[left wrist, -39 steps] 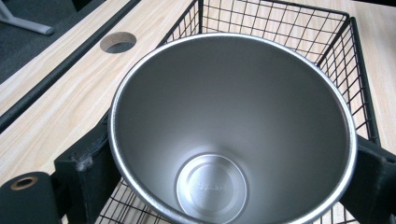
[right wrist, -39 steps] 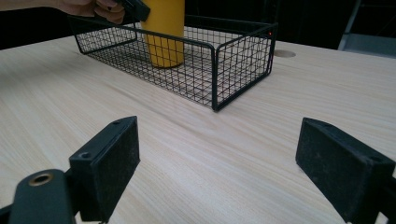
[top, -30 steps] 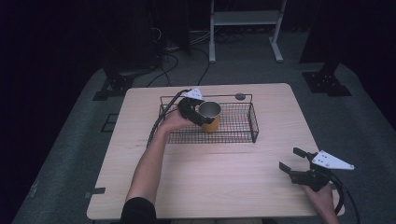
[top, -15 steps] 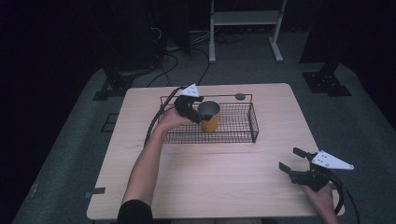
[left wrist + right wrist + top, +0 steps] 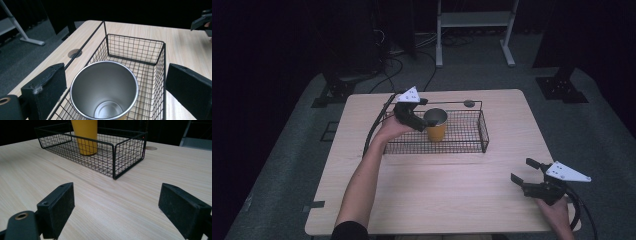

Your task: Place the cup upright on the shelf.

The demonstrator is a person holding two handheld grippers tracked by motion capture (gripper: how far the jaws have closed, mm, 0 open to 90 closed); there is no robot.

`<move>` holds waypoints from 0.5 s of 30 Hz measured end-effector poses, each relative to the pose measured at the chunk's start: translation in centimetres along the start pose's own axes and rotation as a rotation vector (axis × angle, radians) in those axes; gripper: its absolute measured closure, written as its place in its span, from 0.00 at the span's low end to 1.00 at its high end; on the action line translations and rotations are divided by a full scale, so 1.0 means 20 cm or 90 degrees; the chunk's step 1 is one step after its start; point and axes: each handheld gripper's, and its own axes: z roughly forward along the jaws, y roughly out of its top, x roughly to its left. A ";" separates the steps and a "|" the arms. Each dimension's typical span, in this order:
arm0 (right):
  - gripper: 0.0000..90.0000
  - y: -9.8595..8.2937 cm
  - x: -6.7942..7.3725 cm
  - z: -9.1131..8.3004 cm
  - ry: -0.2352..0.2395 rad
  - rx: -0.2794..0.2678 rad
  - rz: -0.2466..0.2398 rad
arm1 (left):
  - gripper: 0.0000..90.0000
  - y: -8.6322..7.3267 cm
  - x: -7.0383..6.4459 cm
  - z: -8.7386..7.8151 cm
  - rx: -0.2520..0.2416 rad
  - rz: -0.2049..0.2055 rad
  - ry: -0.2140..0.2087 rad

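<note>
While cup (image 5: 436,125) stands upright in wire basket (image 5: 462,142), left gripper (image 5: 421,120) fingers spread at its 9 o'clock; withdraw straight, avoid rim. Right gripper (image 5: 524,172) fingers spread, idle.

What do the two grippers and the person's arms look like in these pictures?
Each gripper, left gripper and right gripper, is black, with two flat black jaws faced in rough foam-like pads. A grey three-cornered plate sits on top of each, and a black cable trails behind. The left forearm is bare below a short dark sleeve.
</note>
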 end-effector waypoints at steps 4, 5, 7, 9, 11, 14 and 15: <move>0.14 0.00 0.00 0.00 0.000 0.000 0.000 | 0.03 0.00 -0.03 -0.03 -0.013 -0.003 -0.001; 0.14 0.00 0.00 0.00 0.000 0.000 0.000 | 0.03 0.00 -0.03 -0.03 -0.013 -0.003 -0.001; 0.14 0.00 0.00 0.00 0.000 0.000 0.001 | 0.03 0.00 -0.05 -0.04 -0.012 -0.003 -0.001; 0.14 0.00 0.00 0.00 0.000 -0.001 0.001 | 0.04 -0.01 -0.06 -0.05 -0.019 -0.003 0.000; 0.14 0.00 0.00 0.00 0.000 -0.001 0.001 | 0.04 -0.01 -0.07 -0.07 -0.028 -0.005 -0.001; 0.14 0.00 0.00 0.00 0.000 0.000 0.000 | 0.04 -0.01 -0.09 -0.08 -0.036 -0.003 -0.001; 0.14 0.00 0.00 0.00 0.000 0.000 0.001 | 0.04 -0.01 -0.10 -0.09 -0.037 -0.003 -0.001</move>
